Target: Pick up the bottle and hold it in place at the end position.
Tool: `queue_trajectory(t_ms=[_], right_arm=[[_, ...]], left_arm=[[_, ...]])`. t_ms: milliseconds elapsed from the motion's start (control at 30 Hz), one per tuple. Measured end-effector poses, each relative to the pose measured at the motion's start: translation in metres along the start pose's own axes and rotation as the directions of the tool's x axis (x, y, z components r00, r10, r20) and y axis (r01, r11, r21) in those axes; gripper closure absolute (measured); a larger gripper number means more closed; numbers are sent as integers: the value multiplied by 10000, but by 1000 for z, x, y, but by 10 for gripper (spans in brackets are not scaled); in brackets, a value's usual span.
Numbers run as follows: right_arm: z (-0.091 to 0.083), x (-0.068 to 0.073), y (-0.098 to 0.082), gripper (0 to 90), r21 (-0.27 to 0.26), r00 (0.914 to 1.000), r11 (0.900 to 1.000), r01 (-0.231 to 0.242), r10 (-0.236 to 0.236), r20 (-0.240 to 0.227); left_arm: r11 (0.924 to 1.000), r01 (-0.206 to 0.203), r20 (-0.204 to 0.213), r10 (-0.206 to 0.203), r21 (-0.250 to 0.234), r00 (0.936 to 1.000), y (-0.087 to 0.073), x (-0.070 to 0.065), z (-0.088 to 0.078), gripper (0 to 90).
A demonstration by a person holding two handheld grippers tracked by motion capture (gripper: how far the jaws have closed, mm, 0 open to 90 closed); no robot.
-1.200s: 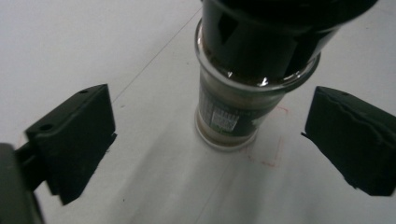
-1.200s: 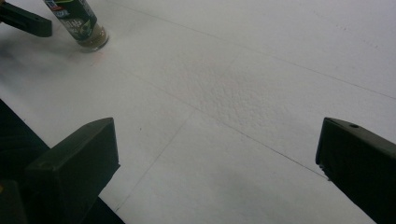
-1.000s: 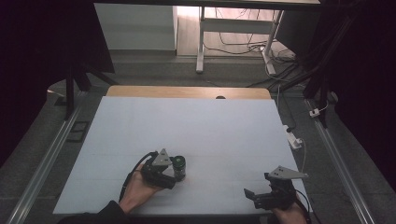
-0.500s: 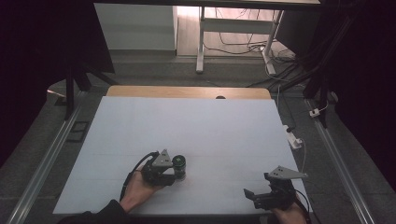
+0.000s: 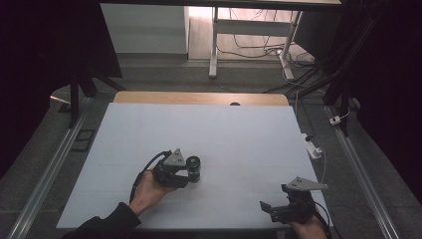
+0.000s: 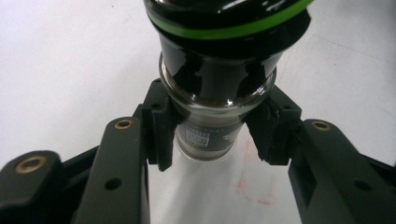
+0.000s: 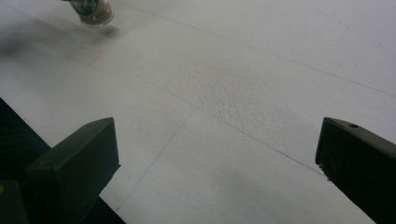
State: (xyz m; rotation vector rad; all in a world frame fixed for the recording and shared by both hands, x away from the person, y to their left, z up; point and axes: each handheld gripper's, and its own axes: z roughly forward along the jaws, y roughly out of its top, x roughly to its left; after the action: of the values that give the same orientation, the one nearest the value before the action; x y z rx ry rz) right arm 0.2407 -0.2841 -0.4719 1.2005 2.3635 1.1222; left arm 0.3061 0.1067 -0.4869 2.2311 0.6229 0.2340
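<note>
Dark floor, cables and metal frame legs ring a white tabletop (image 5: 149, 129) with a bare wooden strip along its far edge. At lower left of centre in the high view, the left gripper (image 5: 186, 172), held in a hand (image 5: 148, 190), has just closed its jaws on a small dark glass jar (image 5: 193, 169) with a green-banded cap. A second ago the pads stood off the glass. In the left gripper view both pads now press the jar's (image 6: 212, 107) narrow neck just under the cap, above a faint pink mark (image 6: 254, 184) on the tabletop. That grip likely means the jar is secured and ready to be lifted or carried. At lower right of the high view, the right gripper (image 5: 271, 209) waits near the tabletop's front edge, jaws spread wide and empty, well apart from the jar.
</note>
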Motion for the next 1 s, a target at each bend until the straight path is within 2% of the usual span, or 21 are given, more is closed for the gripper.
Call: queue_trajectory(t_ms=[100, 267, 433, 1000], right_arm=[[0, 0, 0, 0, 3, 10000, 10000, -10, 10, -27], [0, 0, 0, 0, 32, 10000, 10000, -9, 9, -36], [0, -1, 0, 0, 19, 10000, 10000, -49, 49, -58], [0, 0, 0, 0, 32, 10000, 10000, 11, -11, -85]], left_arm=[[10000, -59, -1, 59, 15, 10000, 6, 6, 0, 537], [9998, 142, 94, -140, -124, 9999, 16, 18, -1, 537], [9997, 113, -172, -116, -204, 9998, 25, 26, 0, 537], [9987, 376, -477, -393, -351, 9981, 41, 61, 24, 536]])
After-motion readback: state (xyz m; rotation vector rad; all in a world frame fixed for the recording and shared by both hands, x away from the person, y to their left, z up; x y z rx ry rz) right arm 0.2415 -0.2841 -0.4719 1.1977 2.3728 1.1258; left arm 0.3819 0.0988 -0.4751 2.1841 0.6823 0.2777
